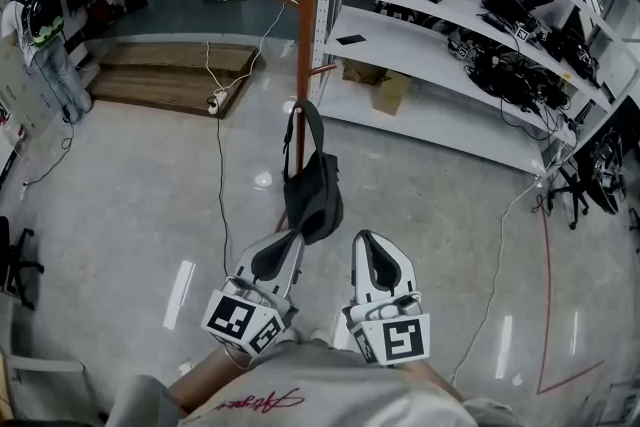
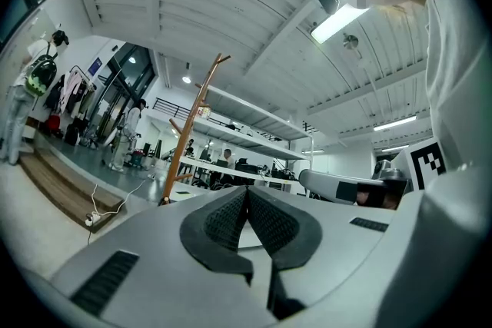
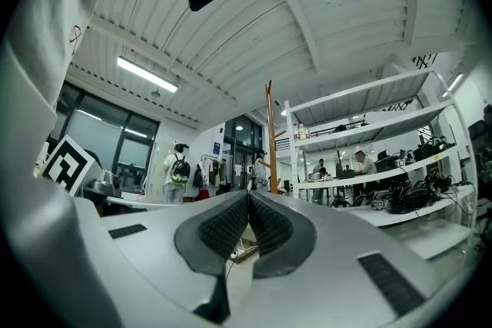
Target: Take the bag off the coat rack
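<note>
Head view: the bag (image 1: 312,190) hangs just ahead of both tongs, nearer the tip of the left tongs (image 1: 284,243) than the right tongs (image 1: 368,241). Its strap loops up against the pole of the coat rack (image 1: 303,35). It is dark, soft fabric, slumped into a rounded pouch with a broad flat strap. The rack is a slim orange-brown pole with short angled pegs, standing on a glossy pale floor (image 1: 130,205). I cannot see the peg that carries the strap. My worry is that pulling the bag straight toward me, rather than lifting it first, would snag the strap and tug the light rack over. A pinch on the limp body could also slide off, so I judge the strap the safer hold.

Left gripper view: the left tongs (image 2: 247,194) are pressed fully together with nothing between the ribbed dark pads. The coat rack (image 2: 192,127) rises ahead and to their left. I cannot make out the bag here.

Right gripper view: the right tongs (image 3: 248,200) are likewise closed and empty, and the coat rack (image 3: 270,134) stands almost dead ahead. Both pairs would have to open before reaching in, otherwise they would merely shove the bag and set it swinging.
</note>
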